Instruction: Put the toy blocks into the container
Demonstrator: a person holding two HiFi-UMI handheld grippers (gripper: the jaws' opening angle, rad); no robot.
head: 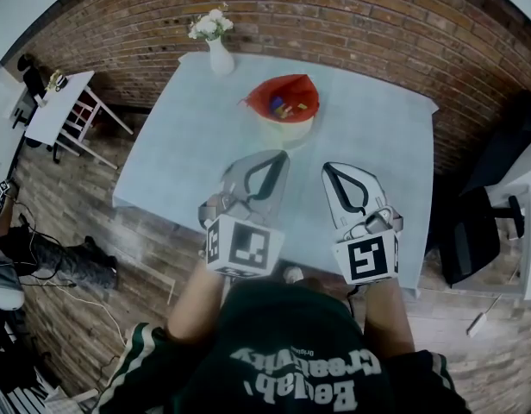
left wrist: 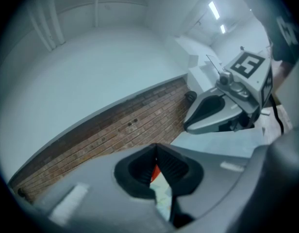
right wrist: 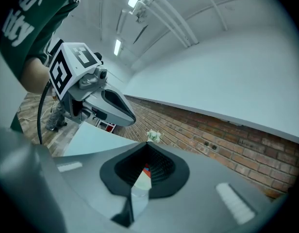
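Item: toy blocks point(head: 283, 109), several small pieces, seen only from the head view.
Location: inside the container point(head: 302, 87), down in its hollow; I make out none outside it.
Appearance: bright mixed colours, blue, yellow and red among them; shapes too small to tell.
Container: red open bowl on a paler base, standing on the pale table point(head: 179, 153).
Handling, judged: light, stiff and smooth, probably a little slippery; not fragile.
Hold, judged: across two flat opposite faces, pads square to them, one block at a time.
Left gripper point(head: 281, 155): nearer the person than the container, well apart from it; jaws together at the tips, nothing between them.
Right gripper point(head: 328, 167): beside the left one, also short of the container; jaws together, nothing held.
Other: white vase point(head: 220, 57) of flowers beyond the container, at the table's far edge.
Task standing, judged: the blocks in sight are already stowed.
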